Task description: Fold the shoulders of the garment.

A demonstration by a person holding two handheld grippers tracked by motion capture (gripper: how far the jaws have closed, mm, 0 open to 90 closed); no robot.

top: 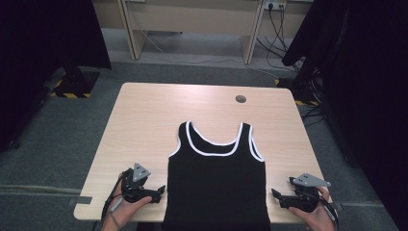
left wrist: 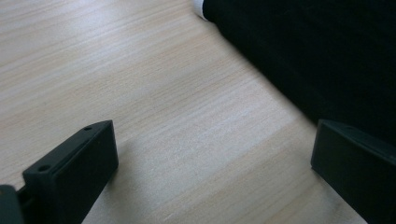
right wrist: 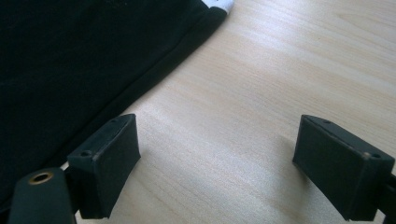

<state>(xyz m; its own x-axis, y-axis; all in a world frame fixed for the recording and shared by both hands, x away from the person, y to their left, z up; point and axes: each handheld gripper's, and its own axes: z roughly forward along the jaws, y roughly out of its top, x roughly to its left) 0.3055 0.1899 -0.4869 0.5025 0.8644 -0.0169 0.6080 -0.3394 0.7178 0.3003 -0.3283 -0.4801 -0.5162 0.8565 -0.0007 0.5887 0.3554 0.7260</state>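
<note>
Each black hand-held gripper [top: 161, 191] — grey three-cornered plate on top — trails a grey cable.

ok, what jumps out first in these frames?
A black sleeveless top with white-trimmed neck and armholes lies flat at the near-centre of the light wooden table, hem over the near edge. The left gripper and right gripper flank it low on either side, jaws wide open over bare wood.

Your light wooden bench [top: 144, 120] carries a black tank top [top: 216, 187], spread flat between your two tongs.
</note>
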